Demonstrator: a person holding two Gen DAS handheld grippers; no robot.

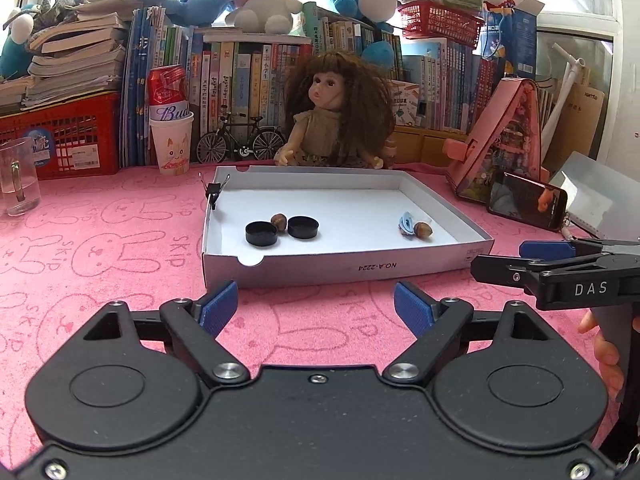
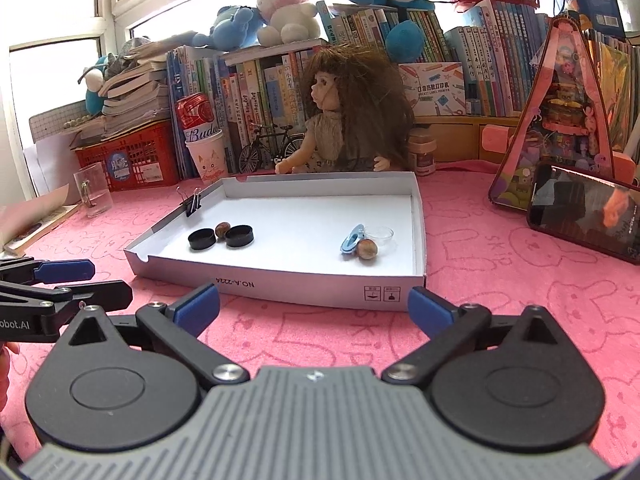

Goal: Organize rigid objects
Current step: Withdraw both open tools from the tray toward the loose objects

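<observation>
A white cardboard box lid lies on the pink cloth. Inside it are two black caps, a nut between them, a second nut, a blue clip and a small clear cup. A black binder clip grips the lid's left wall. My left gripper is open and empty just before the lid. My right gripper is open and empty, also just short of it.
A doll, toy bicycle, paper cup with a can, glass mug and red basket stand behind. A phone leans on a pink toy house at right.
</observation>
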